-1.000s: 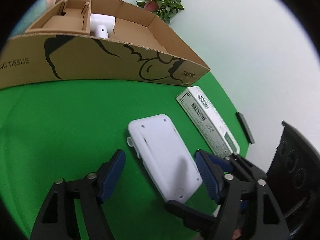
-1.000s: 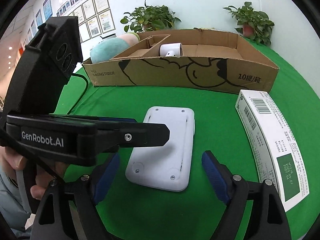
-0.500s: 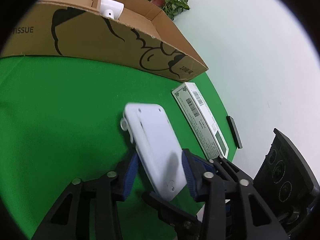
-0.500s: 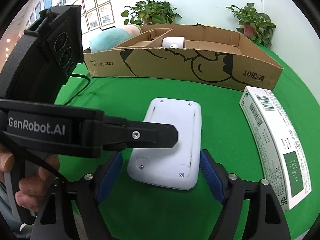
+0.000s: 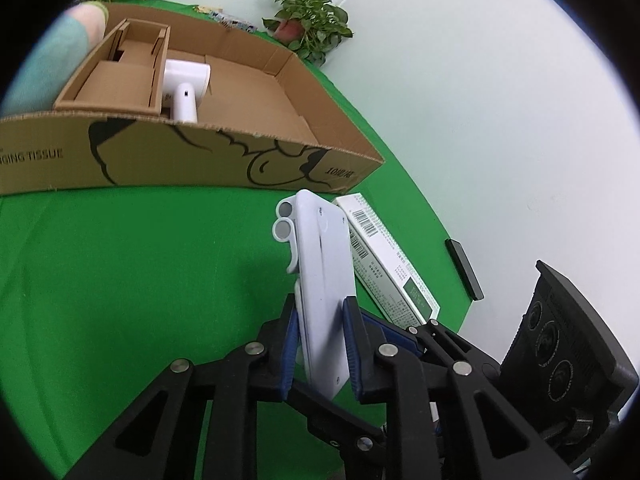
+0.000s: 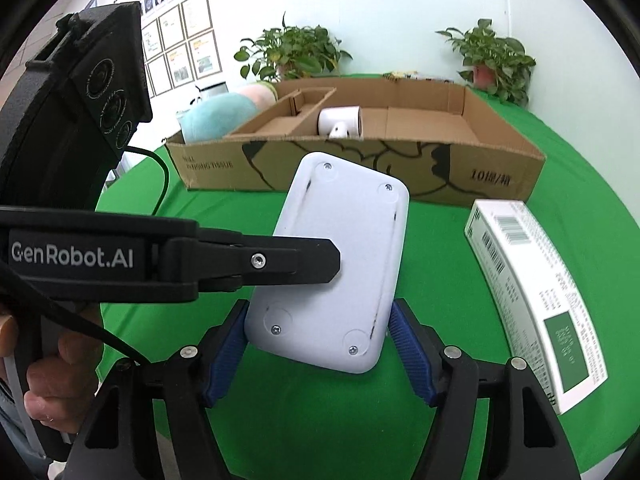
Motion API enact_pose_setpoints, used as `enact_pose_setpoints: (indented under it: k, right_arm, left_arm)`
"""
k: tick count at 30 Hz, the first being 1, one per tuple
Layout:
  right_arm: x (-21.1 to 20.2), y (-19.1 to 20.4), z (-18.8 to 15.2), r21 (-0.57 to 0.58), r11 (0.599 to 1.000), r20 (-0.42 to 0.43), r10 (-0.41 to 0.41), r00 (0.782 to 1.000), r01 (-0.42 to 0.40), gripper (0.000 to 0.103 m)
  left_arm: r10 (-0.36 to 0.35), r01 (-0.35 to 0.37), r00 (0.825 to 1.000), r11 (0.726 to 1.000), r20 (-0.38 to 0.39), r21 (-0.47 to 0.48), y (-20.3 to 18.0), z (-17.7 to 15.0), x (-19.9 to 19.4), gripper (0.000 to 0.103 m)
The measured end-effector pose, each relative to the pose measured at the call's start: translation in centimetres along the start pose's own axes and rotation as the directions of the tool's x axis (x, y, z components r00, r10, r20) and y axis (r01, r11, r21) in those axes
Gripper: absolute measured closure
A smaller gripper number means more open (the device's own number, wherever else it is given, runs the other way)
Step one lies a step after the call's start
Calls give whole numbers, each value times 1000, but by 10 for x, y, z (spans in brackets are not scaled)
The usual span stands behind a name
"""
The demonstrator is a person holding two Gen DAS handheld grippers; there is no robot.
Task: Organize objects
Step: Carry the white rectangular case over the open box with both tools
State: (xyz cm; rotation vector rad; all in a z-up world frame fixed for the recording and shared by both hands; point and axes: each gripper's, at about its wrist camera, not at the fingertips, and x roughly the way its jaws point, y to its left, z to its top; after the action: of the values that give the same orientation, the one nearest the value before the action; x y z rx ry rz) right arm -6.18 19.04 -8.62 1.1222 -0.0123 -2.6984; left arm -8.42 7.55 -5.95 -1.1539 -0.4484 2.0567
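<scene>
My left gripper [image 5: 318, 344] is shut on a flat white plastic device [image 5: 322, 276] and holds it tilted on edge above the green table. In the right wrist view the same device [image 6: 340, 256] hangs with its screwed back facing me, the left gripper's black finger [image 6: 280, 264] across it. My right gripper [image 6: 320, 354] is open, its blue pads on either side of the device's near end, apart from it. A brown cardboard box [image 5: 224, 160] stands behind, also in the right wrist view [image 6: 360, 168], with a white handheld appliance [image 5: 186, 84] inside.
A long white carton with barcodes [image 5: 384, 252] lies on the green cloth to the right, also in the right wrist view [image 6: 532, 292]. A small black bar [image 5: 464, 268] lies near the table edge. Potted plants [image 6: 296, 52] and a teal-pink plush [image 6: 224, 112] stand behind the box.
My left gripper closed on the white device and lifted it off the table, turning it on edge. My right gripper stayed open around its near end.
</scene>
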Motion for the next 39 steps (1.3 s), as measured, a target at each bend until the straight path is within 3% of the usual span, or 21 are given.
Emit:
enact_pose_setpoints:
  k: [13, 33, 39]
  right_arm:
    - [-17, -4, 44, -7, 1000, 90, -11, 996, 12, 36]
    - [7, -2, 104, -56, 997, 93, 54, 994, -48, 36]
    - [27, -8, 132, -56, 996, 78, 74, 994, -69, 36]
  left_arm:
    - [4, -8, 998, 998, 60, 57, -16, 47, -12, 84]
    - [66, -71, 994, 996, 87, 49, 1, 92, -27, 84]
    - [79, -81, 993, 996, 92, 26, 12, 122, -23, 84]
